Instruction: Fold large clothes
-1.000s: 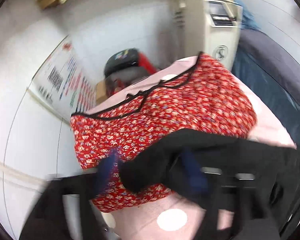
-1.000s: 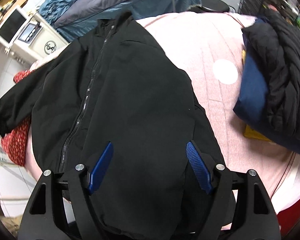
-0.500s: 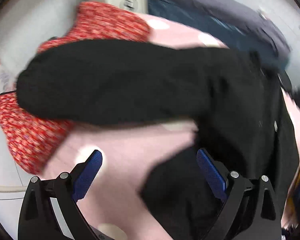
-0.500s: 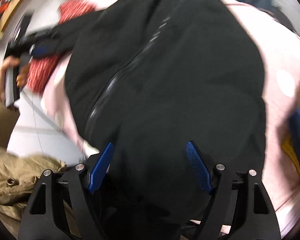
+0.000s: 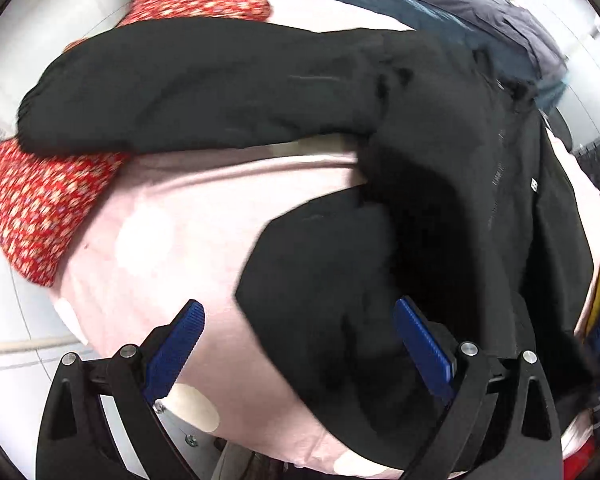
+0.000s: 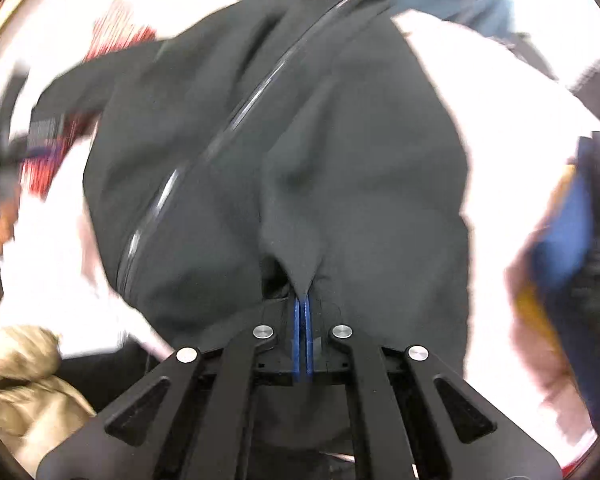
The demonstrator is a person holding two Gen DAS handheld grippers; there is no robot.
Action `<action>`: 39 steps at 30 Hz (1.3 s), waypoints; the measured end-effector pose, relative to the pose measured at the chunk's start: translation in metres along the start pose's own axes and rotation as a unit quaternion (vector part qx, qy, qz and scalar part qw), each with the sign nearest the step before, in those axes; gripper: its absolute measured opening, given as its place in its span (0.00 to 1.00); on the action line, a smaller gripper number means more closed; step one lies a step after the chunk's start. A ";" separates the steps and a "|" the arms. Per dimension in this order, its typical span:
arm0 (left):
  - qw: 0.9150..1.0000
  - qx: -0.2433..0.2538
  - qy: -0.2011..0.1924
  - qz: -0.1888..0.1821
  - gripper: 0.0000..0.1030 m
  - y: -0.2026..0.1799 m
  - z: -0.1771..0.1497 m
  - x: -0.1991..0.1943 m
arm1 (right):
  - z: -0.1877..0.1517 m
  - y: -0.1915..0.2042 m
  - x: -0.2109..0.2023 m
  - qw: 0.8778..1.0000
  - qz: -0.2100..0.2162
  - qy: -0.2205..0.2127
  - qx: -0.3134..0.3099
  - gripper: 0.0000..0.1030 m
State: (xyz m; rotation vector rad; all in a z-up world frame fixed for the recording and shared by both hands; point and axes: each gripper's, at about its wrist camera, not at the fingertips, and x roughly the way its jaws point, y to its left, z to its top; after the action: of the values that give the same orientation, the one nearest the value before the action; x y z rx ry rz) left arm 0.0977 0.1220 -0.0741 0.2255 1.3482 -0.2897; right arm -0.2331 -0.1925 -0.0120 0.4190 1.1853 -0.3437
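Note:
A black zip-up jacket (image 5: 440, 184) lies spread on a pink bed cover (image 5: 188, 208) with white dots. One sleeve (image 5: 188, 84) stretches out to the left, over a red flowered garment (image 5: 36, 200). My left gripper (image 5: 300, 344) hangs open above the jacket's lower left edge, blue pads wide apart and touching nothing. In the right wrist view the jacket (image 6: 340, 152) fills the frame, its zip running diagonally. My right gripper (image 6: 302, 312) is shut on a pinched fold of the jacket's front near the hem.
A dark blue and grey quilt (image 5: 460, 4) lies along the far side of the bed. Folded dark clothes (image 6: 580, 216) are stacked at the right. A tan coat (image 6: 24, 376) and a hand (image 6: 0, 216) show at the left, a white floor (image 5: 8, 360) beyond the bed's edge.
My right gripper has shut on a fold of the jacket's front. My left gripper let the sleeve go and swung down over the jacket's lower edge, jaws open.

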 end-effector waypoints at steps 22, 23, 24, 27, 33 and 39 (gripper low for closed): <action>0.998 -0.053 0.001 0.014 0.91 0.024 -0.010 -0.007 | 0.131 -0.261 -0.087 0.906 -0.373 -0.160 0.123 0.13; 0.998 -0.053 0.002 0.015 0.91 0.027 -0.011 -0.005 | 0.124 -0.263 -0.089 0.906 -0.363 -0.168 0.142 0.44; 0.998 -0.053 0.006 0.016 0.91 0.030 -0.013 -0.002 | 0.116 -0.260 -0.090 0.903 -0.355 -0.179 0.161 0.67; 0.999 -0.050 0.017 0.010 0.91 0.036 -0.015 0.008 | 0.098 -0.249 -0.108 0.908 -0.296 -0.233 0.185 0.88; 1.000 -0.001 0.000 0.005 0.91 0.044 -0.006 0.013 | 0.074 -0.190 -0.131 0.934 -0.217 -0.263 0.109 0.88; 0.998 0.047 -0.044 -0.004 0.91 0.049 0.017 0.013 | 0.034 -0.117 -0.102 0.970 -0.113 -0.215 0.025 0.89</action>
State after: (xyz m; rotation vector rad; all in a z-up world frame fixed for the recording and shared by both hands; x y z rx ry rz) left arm 0.1318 0.1622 -0.0835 0.2824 1.2496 -0.3652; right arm -0.2946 -0.3069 0.0787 0.2347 0.8003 -0.6297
